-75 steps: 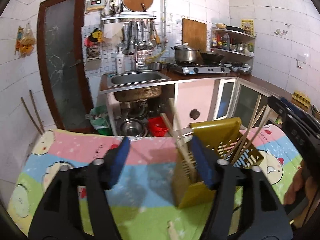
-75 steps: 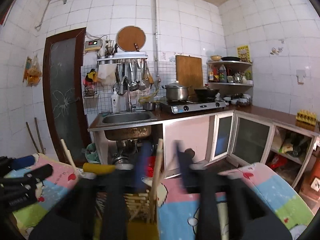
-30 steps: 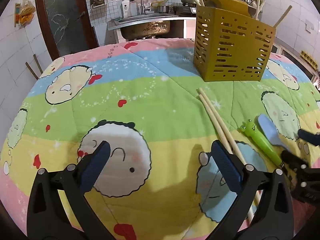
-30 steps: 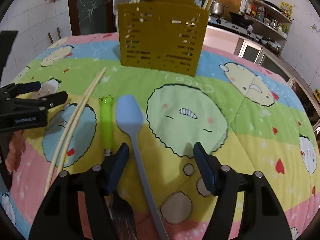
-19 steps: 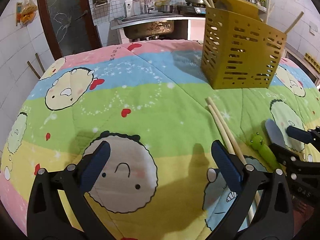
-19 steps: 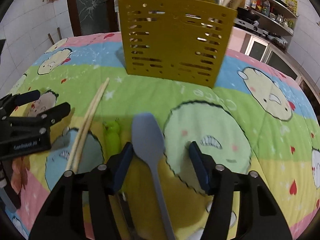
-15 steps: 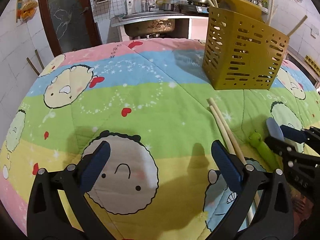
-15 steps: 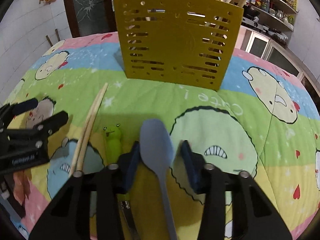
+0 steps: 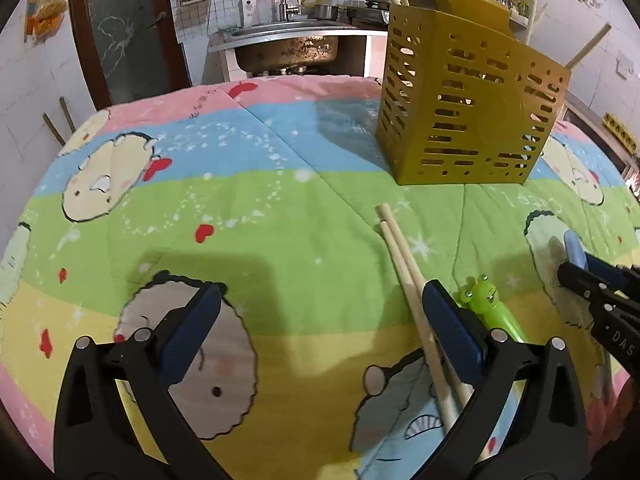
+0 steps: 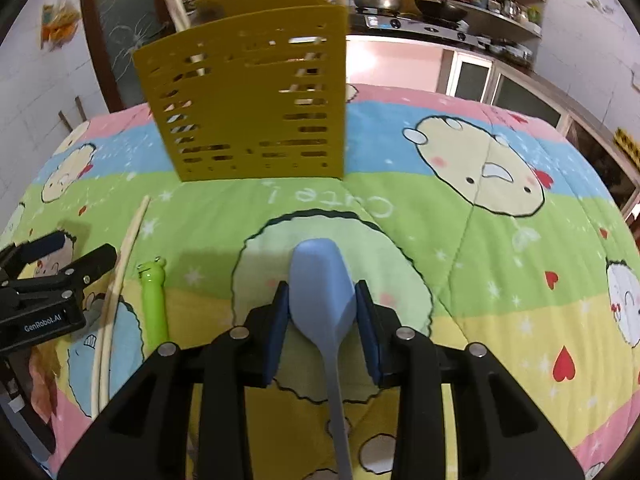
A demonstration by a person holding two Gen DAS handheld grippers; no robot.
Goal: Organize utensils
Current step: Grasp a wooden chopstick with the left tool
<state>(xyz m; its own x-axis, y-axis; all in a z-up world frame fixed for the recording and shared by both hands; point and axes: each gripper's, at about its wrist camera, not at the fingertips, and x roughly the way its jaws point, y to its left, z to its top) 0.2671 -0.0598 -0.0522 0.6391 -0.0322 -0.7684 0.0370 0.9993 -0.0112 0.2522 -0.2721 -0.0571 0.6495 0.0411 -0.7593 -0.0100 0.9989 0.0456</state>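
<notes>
My right gripper (image 10: 322,300) is shut on the bowl of a light blue spoon (image 10: 320,280), whose handle runs back under the gripper. The yellow slotted utensil holder (image 10: 248,108) stands beyond it on the cartoon quilt, with several chopsticks poking out. In the left wrist view my left gripper (image 9: 320,320) hangs open over the quilt, its right finger above a pair of wooden chopsticks (image 9: 404,260). A green frog-handled utensil (image 9: 486,304) lies right of the chopsticks. The right gripper (image 9: 588,276) shows at the right edge with the blue spoon (image 9: 574,246).
The quilt (image 9: 240,200) covers the whole table. Behind it are a steel sink (image 9: 280,40), a dark door (image 9: 120,28), and a counter with a stove and pots (image 10: 400,4). The left gripper (image 10: 72,264) shows at the left of the right wrist view.
My right gripper closed on the blue spoon's bowl and rolled, moving toward the holder. The left gripper drifted right, its finger now over the chopsticks.
</notes>
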